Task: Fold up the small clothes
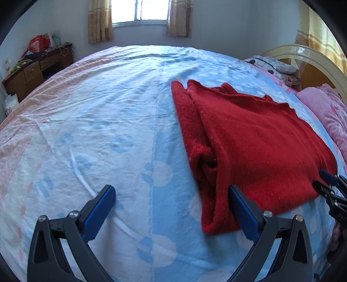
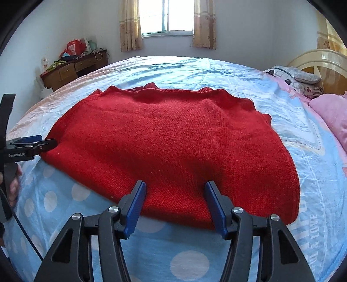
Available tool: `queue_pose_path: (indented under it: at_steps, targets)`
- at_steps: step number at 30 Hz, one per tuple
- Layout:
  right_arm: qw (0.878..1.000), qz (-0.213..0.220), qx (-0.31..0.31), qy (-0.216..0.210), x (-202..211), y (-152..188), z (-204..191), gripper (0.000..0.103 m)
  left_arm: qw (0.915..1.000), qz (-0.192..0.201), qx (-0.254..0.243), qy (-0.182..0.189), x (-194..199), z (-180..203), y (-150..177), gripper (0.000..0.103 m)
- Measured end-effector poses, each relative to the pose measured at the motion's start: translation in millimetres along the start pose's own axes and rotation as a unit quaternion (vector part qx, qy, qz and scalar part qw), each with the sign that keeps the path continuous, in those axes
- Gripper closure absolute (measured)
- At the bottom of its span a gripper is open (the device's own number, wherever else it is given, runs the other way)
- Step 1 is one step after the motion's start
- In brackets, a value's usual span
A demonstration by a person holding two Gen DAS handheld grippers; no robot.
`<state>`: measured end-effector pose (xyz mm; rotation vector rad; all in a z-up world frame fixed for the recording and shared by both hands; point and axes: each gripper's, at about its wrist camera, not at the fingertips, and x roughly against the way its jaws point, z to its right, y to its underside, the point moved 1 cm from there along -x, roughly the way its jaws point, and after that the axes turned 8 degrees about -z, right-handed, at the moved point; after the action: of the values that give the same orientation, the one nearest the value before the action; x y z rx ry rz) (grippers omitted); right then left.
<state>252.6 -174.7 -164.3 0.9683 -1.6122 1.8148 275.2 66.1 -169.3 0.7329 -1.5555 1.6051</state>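
The folded red sweater [image 2: 169,138] lies flat on the blue spotted bedsheet [image 1: 121,138], long axis running across the bed — near hem between the right gripper [image 2: 175,195]'s parted jaws, left gripper [image 1: 171,195] spread wide at its end, open sheet beyond.

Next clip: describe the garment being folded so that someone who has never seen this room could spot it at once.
Start from the big bed under the curtained window. On its blue spotted sheet lies a red knitted sweater, already folded into a broad flat pad. It is the only solid red item on the bed; the pillows by the headboard are pink.
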Motion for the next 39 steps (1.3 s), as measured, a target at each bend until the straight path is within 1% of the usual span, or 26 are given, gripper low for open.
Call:
queue_pose_path:
  at_steps: [3, 5, 6, 9, 14, 16, 18, 21, 23, 28, 32, 37, 39]
  targets:
    - [1.0, 0.003, 0.006, 0.021, 6.5, 1.7, -7.2, 0.045, 0.9999, 0.009, -0.002, 0.008, 8.7, -13.7, 3.5, 0.0]
    - [0.999, 0.007, 0.013, 0.029, 10.4, 1.2, -14.2, 0.045, 0.9997, 0.015, -0.003, 0.02, 13.6, -22.7, 5.6, 0.0]
    - [0.999, 0.01, 0.018, 0.03, 12.7, 0.0, -19.8, 0.045, 0.9996, 0.017, -0.002, 0.02, 15.2, -25.8, 6.1, 0.0]
    - [0.998, 0.025, 0.041, 0.029, 19.4, -4.1, -37.4, 0.045, 0.9997, 0.023, -0.004, -0.005, 17.3, -36.0, 4.9, 0.0]
    - [0.993, 0.051, 0.099, 0.034, 27.7, -10.3, -77.4, 0.045, 0.9994, 0.032, 0.012, -0.009, 19.2, -55.3, -0.5, 0.0]
    - [0.99, 0.058, 0.123, 0.036, 28.8, -11.3, -95.5, 0.045, 0.999, 0.037, 0.022, -0.001, 20.2, -62.4, -3.0, 0.0]
    - [0.987, 0.064, 0.146, 0.036, 28.5, -11.6, -113.4, 0.045, 0.9981, 0.046, 0.035, 0.02, 22.2, -69.9, -4.6, 0.0]
    - [0.979, 0.071, 0.185, 0.043, 23.4, -10.1, -139.8, 0.045, 0.9961, 0.049, 0.053, 0.05, 23.4, -80.4, -6.5, 0.0]
    - [0.974, 0.075, 0.206, 0.05, 19.4, -8.4, -154.3, 0.045, 0.9953, 0.05, 0.059, 0.059, 23.0, -83.5, -7.6, 0.0]
    - [0.964, 0.082, 0.245, 0.056, 10.1, -6.1, -185.2, 0.045, 0.9957, 0.047, 0.053, 0.059, 20.1, -84.2, -13.3, 0.0]
    - [0.958, 0.087, 0.264, 0.064, 4.5, -6.0, -201.7, 0.045, 0.9952, 0.044, 0.045, 0.075, 17.1, -81.1, -23.4, 0.0]
    - [0.953, 0.093, 0.278, 0.077, -0.1, -7.8, -215.4, 0.045, 0.9921, 0.037, 0.036, 0.114, 8.9, -70.9, -40.8, 0.0]
    - [0.951, 0.096, 0.283, 0.08, -1.4, -9.7, -220.0, 0.045, 0.9892, 0.031, 0.04, 0.138, 4.6, -68.4, -47.9, 0.0]
